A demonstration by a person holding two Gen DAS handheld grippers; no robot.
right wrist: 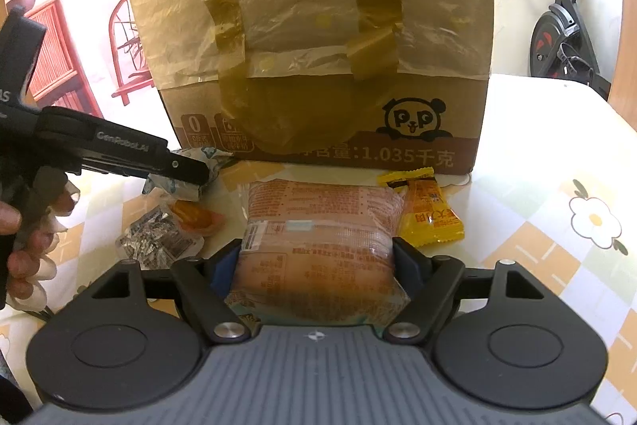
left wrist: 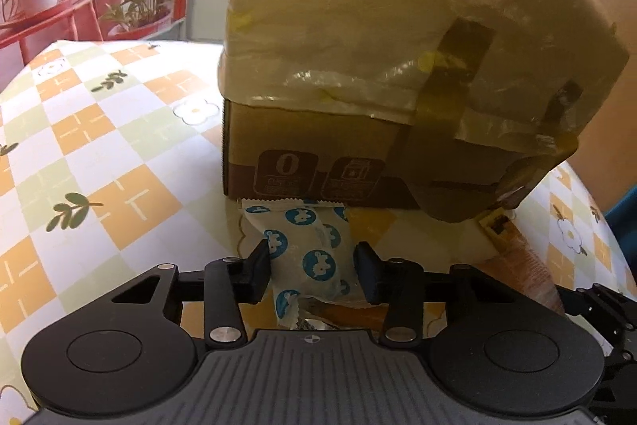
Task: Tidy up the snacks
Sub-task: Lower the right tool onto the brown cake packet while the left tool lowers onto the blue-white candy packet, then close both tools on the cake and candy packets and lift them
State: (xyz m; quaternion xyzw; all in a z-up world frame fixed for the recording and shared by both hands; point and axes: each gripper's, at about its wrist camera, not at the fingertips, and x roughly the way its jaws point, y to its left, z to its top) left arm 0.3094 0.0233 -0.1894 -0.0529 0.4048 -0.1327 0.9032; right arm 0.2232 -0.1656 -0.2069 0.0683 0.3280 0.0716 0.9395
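A tall brown cardboard box [right wrist: 318, 66], half wrapped in crinkled clear film and strips of brown tape, is standing on a table covered by an orange, green and white checked cloth with flowers [left wrist: 99, 154]. Its top is being cut off in both wrist views, so its inside cannot be seen.

Between the fingers of the left gripper [left wrist: 312, 267] a white packet printed with blue round rabbit marks [left wrist: 314, 257] is lying, its far end touching the foot of the box. The left pad is being pressed against the packet's edge; at the right pad contact is hard to make out, so a firm grip cannot be confirmed. The packet's near end is being hidden by the gripper body.

The right gripper [right wrist: 314, 261] is standing wide, its pads being pressed on both sides of a large clear-wrapped pale orange bread pack with red print [right wrist: 322, 245], which is resting on the cloth just in front of the box. Its near end is being hidden under the gripper.

Beside it a small yellow sachet [right wrist: 428, 214] is lying; on the other side a silver foil packet [right wrist: 159, 241] and an orange wrapped sweet [right wrist: 195, 218] are being partly blurred. A hand [right wrist: 24, 245] is being seen at the frame's edge.
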